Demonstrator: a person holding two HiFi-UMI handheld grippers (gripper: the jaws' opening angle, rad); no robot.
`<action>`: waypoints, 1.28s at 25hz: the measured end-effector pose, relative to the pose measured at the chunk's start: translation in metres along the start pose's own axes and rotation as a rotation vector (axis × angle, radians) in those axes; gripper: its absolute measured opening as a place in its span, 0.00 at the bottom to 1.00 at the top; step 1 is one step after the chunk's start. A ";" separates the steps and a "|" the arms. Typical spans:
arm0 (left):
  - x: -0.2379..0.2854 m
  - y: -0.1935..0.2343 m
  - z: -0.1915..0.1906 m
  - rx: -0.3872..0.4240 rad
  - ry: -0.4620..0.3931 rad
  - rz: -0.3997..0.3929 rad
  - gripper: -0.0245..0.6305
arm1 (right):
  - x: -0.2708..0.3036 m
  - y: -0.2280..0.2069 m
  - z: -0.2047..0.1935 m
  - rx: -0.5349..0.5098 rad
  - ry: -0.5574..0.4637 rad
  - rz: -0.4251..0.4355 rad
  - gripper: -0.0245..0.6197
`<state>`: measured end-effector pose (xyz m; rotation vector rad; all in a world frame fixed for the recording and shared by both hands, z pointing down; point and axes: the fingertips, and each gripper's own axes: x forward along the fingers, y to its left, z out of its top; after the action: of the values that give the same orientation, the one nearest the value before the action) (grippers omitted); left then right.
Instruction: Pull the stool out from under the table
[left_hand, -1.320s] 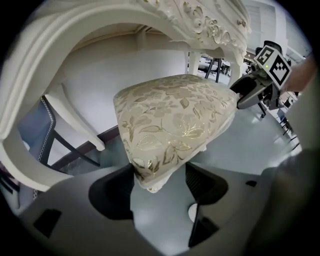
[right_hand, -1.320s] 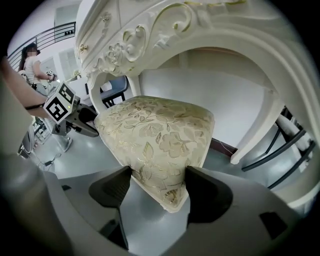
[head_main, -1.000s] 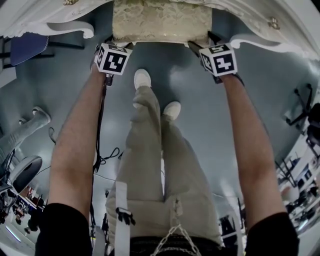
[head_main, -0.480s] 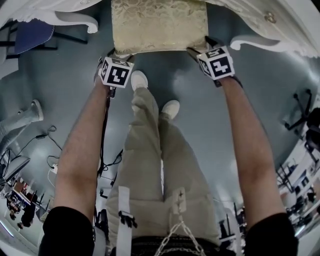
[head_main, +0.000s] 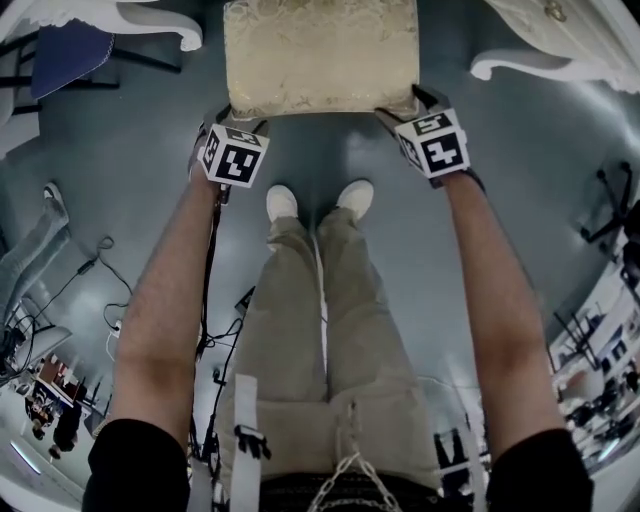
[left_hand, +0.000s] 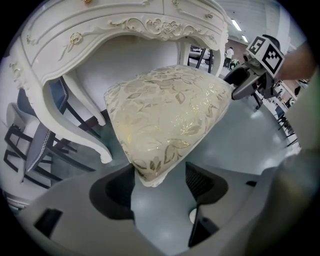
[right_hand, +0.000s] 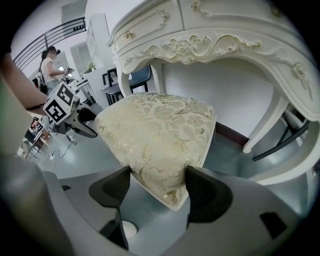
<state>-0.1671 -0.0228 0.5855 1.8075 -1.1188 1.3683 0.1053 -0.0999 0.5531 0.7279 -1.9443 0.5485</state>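
In front of the table's (head_main: 100, 15) kneehole, the stool (head_main: 320, 55) stands on the grey floor (head_main: 130, 150). Its long side runs across, parallel to the table front, and its short axis points straight back at the person. Most of the cushion (left_hand: 165, 115) shows clear of the table edge in the head view. The far edge runs out of the top of that view, and the gripper views put it near the carved apron, so whether it is fully out cannot be told. The left gripper (left_hand: 160, 167) grasps the near left corner of the cushion. One jaw is against the cloth, the other just beside it at the very tip, so this hold reads as shallow. The right gripper (right_hand: 159, 170) is clamped on the near right corner, both jaws pressed into the fabric, a deeper bite. The stool lies dead ahead of both grippers, away from the person, and neither hand is nearer. The shoes (head_main: 283, 203) stand between the arms, near the stool's front. Judgement: the pull must go along the short axis, away from the table, even on both sides. Risk: the left corner slips out and the stool yaws.
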 end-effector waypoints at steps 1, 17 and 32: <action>0.001 0.000 -0.003 0.006 -0.001 -0.001 0.51 | 0.000 0.005 -0.002 0.015 0.001 -0.002 0.58; -0.195 0.000 0.063 -0.062 -0.649 0.067 0.06 | -0.146 0.036 0.035 0.262 -0.409 -0.281 0.06; -0.360 -0.002 0.109 -0.119 -0.936 0.156 0.04 | -0.295 0.098 0.133 0.209 -0.835 -0.292 0.04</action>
<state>-0.1562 -0.0192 0.2098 2.3611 -1.7698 0.4477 0.0634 -0.0378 0.2242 1.5254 -2.4774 0.2784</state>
